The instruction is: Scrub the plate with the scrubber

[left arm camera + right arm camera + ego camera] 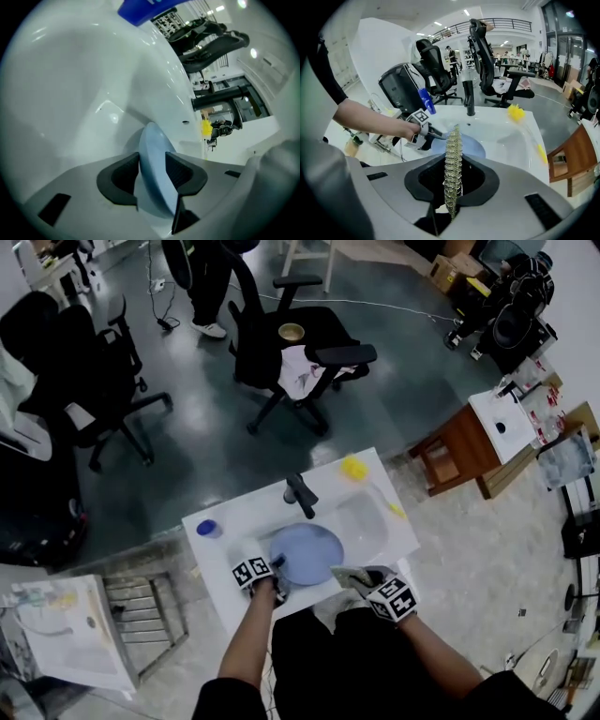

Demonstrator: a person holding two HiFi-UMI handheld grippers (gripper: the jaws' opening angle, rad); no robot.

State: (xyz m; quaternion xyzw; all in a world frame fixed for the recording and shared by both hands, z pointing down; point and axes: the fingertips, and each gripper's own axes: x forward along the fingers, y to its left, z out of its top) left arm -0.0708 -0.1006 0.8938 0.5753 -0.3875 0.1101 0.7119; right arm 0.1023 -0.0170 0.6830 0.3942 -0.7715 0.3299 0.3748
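The pale blue plate (309, 554) sits in the basin (370, 519) of a white bench (234, 521), just below the middle of the head view and in front of the dark faucet (300, 493). The left claw (277, 568) meets the plate at its left rim. In the left gripper view the plate stands edge-on and tilted between the two dark pads (119, 176), taking up most of the gap. The claw stands partway apart with a pad close on either side of the rim, and no firm pinch shows. The white basin wall fills the upper left of that view.

The right claw (452, 183) is clamped on the scrubber (452, 159), a flat piece of greenish-gold wire mesh. It stands upright and edge-on between the pads and rises above them in the middle of the right gripper view. In the head view this claw hangs over the near edge of the bench, just beside the plate's lower right rim. Whether the scrubber touches the plate I cannot tell.

A yellow brush (353, 467) lies at the upper right corner of the bench, and a blue-capped bottle (207, 529) stands at its left edge. A black office chair (300, 343) stands on the grey floor in the upper middle of the frame.
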